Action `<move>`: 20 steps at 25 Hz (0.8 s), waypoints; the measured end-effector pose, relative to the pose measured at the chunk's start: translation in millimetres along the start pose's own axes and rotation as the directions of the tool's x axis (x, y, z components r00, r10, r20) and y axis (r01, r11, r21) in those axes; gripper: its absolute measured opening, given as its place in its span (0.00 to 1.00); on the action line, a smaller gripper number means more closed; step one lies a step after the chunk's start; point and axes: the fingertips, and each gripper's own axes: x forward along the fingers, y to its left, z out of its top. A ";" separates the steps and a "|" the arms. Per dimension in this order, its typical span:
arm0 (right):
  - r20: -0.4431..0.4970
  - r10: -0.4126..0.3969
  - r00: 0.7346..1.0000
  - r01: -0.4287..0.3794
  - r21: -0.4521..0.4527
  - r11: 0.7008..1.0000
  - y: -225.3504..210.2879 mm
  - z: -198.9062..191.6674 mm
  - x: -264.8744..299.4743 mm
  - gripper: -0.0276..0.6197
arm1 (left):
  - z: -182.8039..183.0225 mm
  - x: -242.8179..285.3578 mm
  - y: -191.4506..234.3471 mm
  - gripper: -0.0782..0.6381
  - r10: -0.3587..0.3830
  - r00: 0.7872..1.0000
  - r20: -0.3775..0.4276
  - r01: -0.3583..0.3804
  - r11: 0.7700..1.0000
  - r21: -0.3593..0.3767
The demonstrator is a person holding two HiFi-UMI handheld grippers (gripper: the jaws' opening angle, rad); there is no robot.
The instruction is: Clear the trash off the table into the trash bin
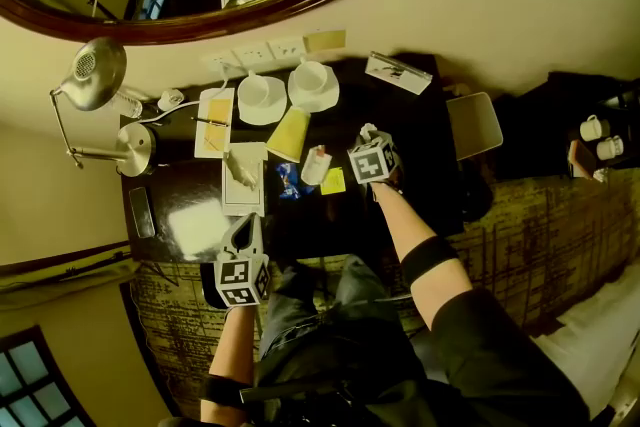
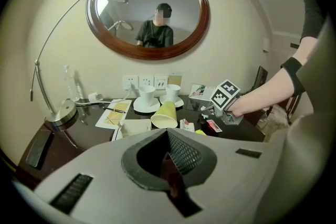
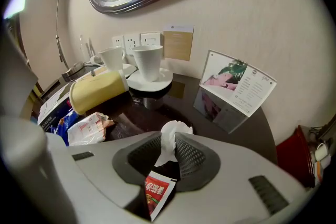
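Right gripper (image 3: 170, 147): jaws clamped on a crumpled white tissue (image 3: 169, 139), which stands up between the mesh pads. A red sachet (image 3: 157, 191) shows in the gap below the tissue; whether the pads also grip it cannot be told. In the head view this gripper sits over the right half of the dark tabletop (image 1: 425, 150), pointing steeply down.

Left gripper (image 2: 169, 160): jaws together, nothing between them. It is held at the near edge of the tabletop, well apart from the right gripper.

Trash on the tabletop:
- Yellow paper cup (image 1: 288, 135), lying on its side, just in front of the two white cups.
- White-and-red wrapper (image 1: 316, 165), crumpled, just beside the paper cup's mouth.
- Blue wrapper (image 1: 288, 180), touching the white-and-red wrapper on its left.
- Yellow note (image 1: 333, 180), flat, near the right gripper.
- Second crumpled tissue (image 1: 240, 167), resting on a sheet of paper (image 1: 243, 195) at the left.

Other items: two white cups on saucers (image 1: 262, 95) stand upright by the wall sockets. A leaflet holder (image 3: 237, 86) stands at the back right. A desk lamp (image 1: 95, 75) occupies the left end, below an oval mirror (image 2: 147, 10).
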 end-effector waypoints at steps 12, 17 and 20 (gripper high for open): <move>0.104 -0.009 0.994 0.010 -0.006 1.000 5.4 32.9 -49.1 0.17 | 16.2 -7.5 4.9 0.11 -0.009 0.999 0.048 0.010 1.000 -0.004; 0.212 -0.026 0.977 0.030 -0.018 0.999 8.9 52.2 -93.5 0.16 | 27.8 -11.5 -0.5 0.11 -0.044 0.996 0.082 0.043 0.999 0.007; 0.266 -0.019 0.964 0.022 -0.006 1.000 21.5 58.6 -136.9 0.16 | 35.2 -16.3 -3.1 0.11 -0.057 0.993 0.099 0.055 0.998 0.018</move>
